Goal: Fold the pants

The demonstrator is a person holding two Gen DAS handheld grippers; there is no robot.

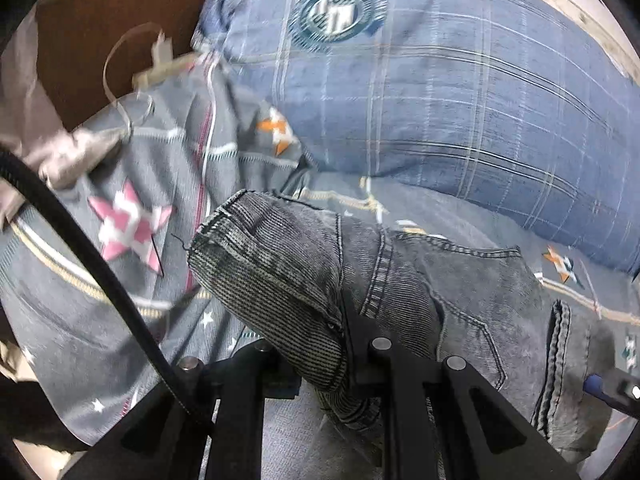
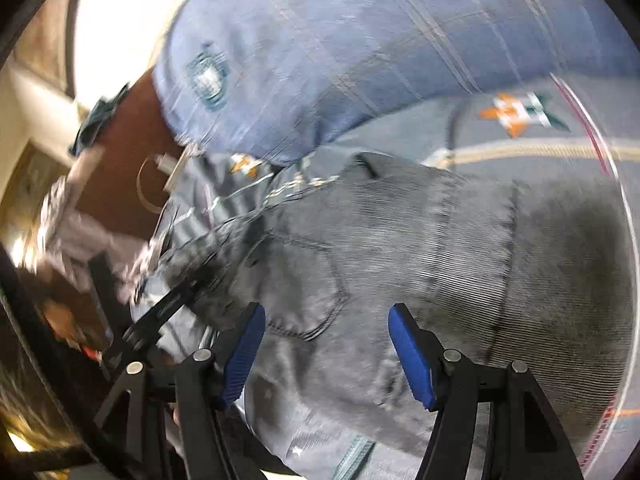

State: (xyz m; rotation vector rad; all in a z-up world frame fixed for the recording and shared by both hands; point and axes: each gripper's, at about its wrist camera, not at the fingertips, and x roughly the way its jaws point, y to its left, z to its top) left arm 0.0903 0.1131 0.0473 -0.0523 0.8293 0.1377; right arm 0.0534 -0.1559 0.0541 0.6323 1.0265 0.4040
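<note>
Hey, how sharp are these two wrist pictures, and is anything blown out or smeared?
Left wrist view: the grey jeans held in the left gripper are crisp down to the stitching, while the star-print bedsheet and the edges smear slightly. Right wrist view: motion blur throughout, worst at left; the blue pillow is streaky, a white patch at upper left is blown out, and the right gripper pads stay fairly sharp.
</note>
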